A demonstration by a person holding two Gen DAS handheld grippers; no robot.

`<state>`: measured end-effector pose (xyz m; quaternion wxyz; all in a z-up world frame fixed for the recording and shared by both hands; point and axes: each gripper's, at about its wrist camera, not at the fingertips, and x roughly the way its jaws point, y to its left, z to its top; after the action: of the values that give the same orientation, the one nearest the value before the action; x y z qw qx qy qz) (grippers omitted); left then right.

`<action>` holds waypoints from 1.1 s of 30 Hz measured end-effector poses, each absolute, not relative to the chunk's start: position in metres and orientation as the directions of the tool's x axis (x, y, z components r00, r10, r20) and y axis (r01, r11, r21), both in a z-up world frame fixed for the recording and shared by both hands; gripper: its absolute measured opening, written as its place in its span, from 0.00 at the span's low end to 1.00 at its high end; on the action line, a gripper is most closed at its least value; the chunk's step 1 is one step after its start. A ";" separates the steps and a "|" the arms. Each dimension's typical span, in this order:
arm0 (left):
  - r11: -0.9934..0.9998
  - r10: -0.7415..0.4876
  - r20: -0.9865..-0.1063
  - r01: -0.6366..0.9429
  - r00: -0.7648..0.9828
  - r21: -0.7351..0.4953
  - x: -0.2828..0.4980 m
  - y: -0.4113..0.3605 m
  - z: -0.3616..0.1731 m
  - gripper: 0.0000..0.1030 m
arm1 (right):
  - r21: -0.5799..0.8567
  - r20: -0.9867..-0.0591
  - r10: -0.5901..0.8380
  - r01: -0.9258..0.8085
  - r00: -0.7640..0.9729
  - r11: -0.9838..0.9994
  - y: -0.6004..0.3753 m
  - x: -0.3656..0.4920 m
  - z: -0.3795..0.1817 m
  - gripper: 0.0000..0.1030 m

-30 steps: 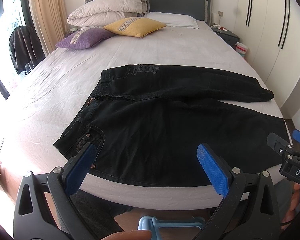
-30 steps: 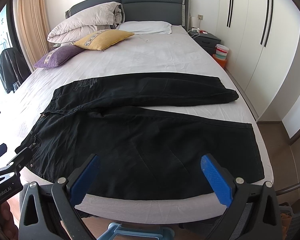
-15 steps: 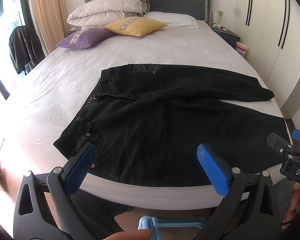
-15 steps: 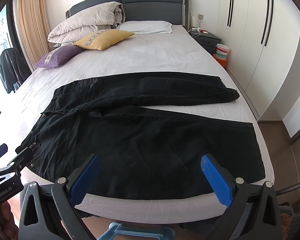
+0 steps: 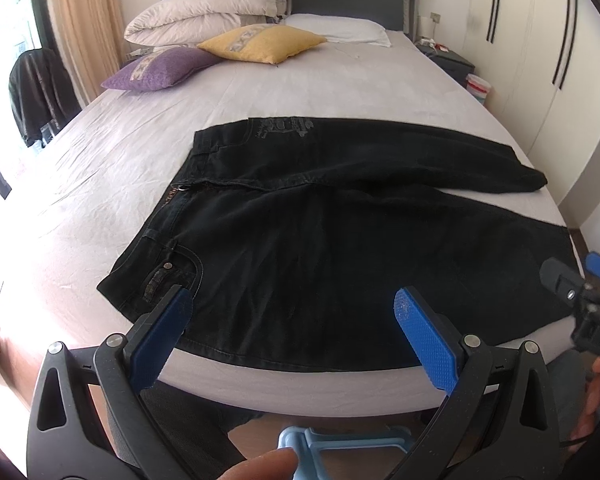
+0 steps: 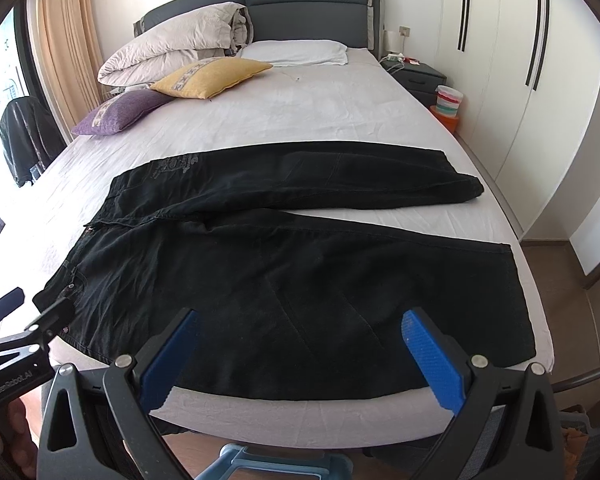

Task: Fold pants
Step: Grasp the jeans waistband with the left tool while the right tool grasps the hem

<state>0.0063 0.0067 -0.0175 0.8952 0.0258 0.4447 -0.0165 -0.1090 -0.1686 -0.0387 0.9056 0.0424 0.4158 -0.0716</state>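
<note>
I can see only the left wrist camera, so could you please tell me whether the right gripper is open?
Observer: Yes. The right gripper is wide open, with its blue pads far apart and nothing between them. It points at the near leg of the black denim pants.
Operator: Thank you. Does the hem of that leg lie fully on the bed?
Observer: It does. The hem lies flat on the pale bed sheet, and its near corner stops just short of the mattress's right edge.
</note>
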 end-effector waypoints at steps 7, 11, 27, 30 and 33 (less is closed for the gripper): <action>0.981 -0.169 -0.834 0.171 0.526 -0.091 0.037 0.025 -0.042 1.00 | 0.097 -0.757 -0.003 0.117 0.653 0.988 -0.178 -0.094 -0.043 1.00; 0.979 -0.155 -0.790 0.200 0.593 -0.042 0.055 0.038 -0.051 1.00 | 0.150 -0.752 0.063 0.078 0.656 0.986 -0.201 -0.075 -0.047 1.00; 0.812 -0.153 -0.897 0.570 0.414 0.124 0.353 0.057 -0.073 1.00 | 0.176 -0.746 0.309 -0.272 0.590 0.946 -0.268 0.075 -0.061 1.00; 0.770 -0.098 -0.919 0.614 0.382 0.173 0.394 0.052 -0.097 1.00 | 0.174 -0.773 0.331 -0.321 0.542 0.931 -0.274 0.102 -0.073 1.00; 0.735 -0.105 -0.945 0.664 0.309 0.136 0.426 0.051 -0.122 1.00 | 0.172 -0.788 0.357 -0.378 0.502 0.910 -0.279 0.117 -0.082 1.00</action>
<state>0.4264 0.0514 -0.1224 0.7649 0.2633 0.5314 -0.2514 0.1169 -0.2788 -0.0821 0.8665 -0.0111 0.4518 0.2120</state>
